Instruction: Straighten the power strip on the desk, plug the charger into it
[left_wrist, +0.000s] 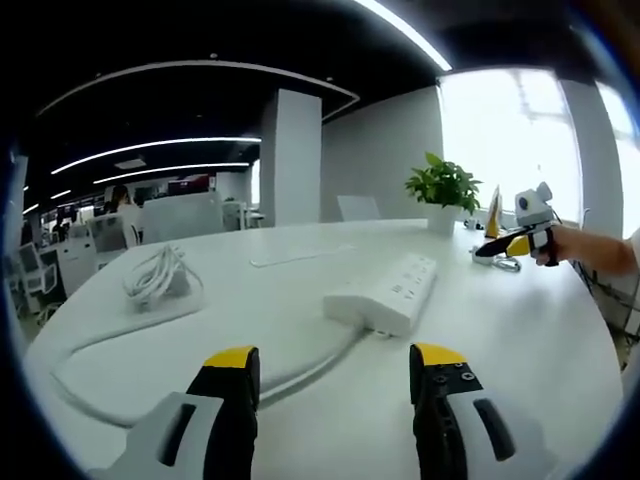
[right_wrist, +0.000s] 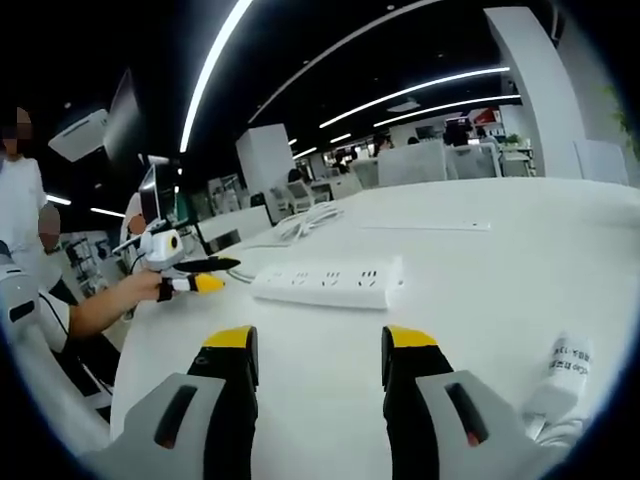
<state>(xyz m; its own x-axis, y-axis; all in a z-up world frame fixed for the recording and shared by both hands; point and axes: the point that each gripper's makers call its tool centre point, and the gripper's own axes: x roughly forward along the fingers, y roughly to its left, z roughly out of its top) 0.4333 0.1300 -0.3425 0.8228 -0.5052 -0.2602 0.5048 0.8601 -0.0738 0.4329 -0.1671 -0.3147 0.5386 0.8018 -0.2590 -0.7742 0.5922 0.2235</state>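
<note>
We see the power strip (left_wrist: 383, 292) lying flat mid-table (left_wrist: 520, 340), long axis angled toward the potted plant (left_wrist: 443, 188). Left claw (left_wrist: 335, 372) and right claw (right_wrist: 315, 352) both gape, empty (bright open office behind).

White desk (left_wrist: 520, 340) (power strip (left_wrist: 385, 292), charger (left_wrist: 158, 277))

The bench (left_wrist: 560, 340) is white, smooth and slightly glossy, catching a soft sheen from the window. The power strip (left_wrist: 385, 290) looks like hard white plastic with a satin finish, and its thick cord (left_wrist: 130, 335) has a smooth, rubbery look. The bundled white cable (left_wrist: 155, 275) at the far left looks the same. Near the right tongs (right_wrist: 315, 375), the charger (right_wrist: 562, 375) looks like glossy white plastic with small print. Both tongs have matt black plastic jaws with yellow tips and pale grey bodies. The left tongs (left_wrist: 335, 385) match. The plant (left_wrist: 443, 185) has shiny green leaves.
</note>
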